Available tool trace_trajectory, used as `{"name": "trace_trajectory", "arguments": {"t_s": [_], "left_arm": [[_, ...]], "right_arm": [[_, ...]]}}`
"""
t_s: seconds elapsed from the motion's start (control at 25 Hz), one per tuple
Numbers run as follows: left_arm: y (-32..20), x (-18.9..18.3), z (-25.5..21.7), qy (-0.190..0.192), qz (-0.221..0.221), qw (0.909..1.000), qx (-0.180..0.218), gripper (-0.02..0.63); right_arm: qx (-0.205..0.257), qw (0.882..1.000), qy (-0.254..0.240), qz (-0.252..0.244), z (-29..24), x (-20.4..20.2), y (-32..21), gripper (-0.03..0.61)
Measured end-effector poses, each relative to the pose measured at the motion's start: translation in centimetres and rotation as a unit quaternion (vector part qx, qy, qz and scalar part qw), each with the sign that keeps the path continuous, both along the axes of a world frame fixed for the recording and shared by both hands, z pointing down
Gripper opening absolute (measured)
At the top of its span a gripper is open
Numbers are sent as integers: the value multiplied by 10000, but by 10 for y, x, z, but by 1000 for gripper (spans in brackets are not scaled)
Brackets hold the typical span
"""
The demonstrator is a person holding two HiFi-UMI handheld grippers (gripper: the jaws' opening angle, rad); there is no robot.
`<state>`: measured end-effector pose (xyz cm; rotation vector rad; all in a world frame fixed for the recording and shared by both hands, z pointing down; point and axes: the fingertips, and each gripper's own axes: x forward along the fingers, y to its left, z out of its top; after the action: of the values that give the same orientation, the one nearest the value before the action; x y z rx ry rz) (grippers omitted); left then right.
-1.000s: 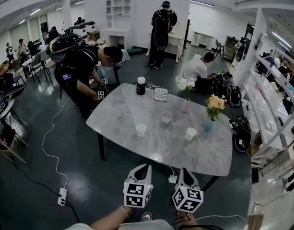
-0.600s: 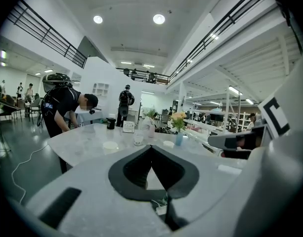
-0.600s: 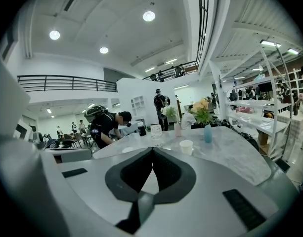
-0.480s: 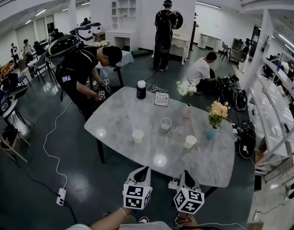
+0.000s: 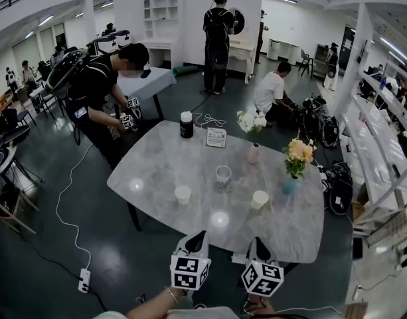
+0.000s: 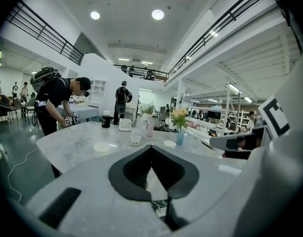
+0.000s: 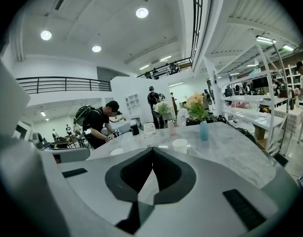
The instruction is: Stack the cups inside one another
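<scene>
Beyond the three cups, your surface carries a dark jar, a small card, a pink vase of white flowers and a blue vase of yellow blooms, all on its far half. A person bends over the far left corner. Nothing stands between you and the cups. The left cup and right cup are white; the middle cup, slightly farther back, seems patterned, though it's too small to be sure. All three stand upright and apart. Your left hand-held gripper and right hand-held gripper hover at the near edge, well short of the cups, both clenched on nothing.
</scene>
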<state>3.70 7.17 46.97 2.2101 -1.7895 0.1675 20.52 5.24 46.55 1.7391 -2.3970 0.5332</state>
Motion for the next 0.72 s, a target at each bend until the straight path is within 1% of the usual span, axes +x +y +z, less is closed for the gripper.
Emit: {"name": "trace_trajectory", "arguments": {"t_s": [0.16, 0.32, 0.6, 0.72], "left_arm": [[-33, 2, -7, 39, 182, 9998, 104, 3], [-68, -5, -19, 89, 305, 9992, 242, 3], [-116, -27, -16, 187, 445, 9987, 175, 3], [-134, -30, -16, 228, 602, 9978, 135, 3]], "right_arm": [[89, 9999, 42, 82, -8, -2, -27, 6], [155, 9998, 95, 60, -17, -19, -55, 6], [151, 9994, 290, 75, -22, -48, -97, 6], [138, 9992, 361, 131, -26, -58, -115, 6]]}}
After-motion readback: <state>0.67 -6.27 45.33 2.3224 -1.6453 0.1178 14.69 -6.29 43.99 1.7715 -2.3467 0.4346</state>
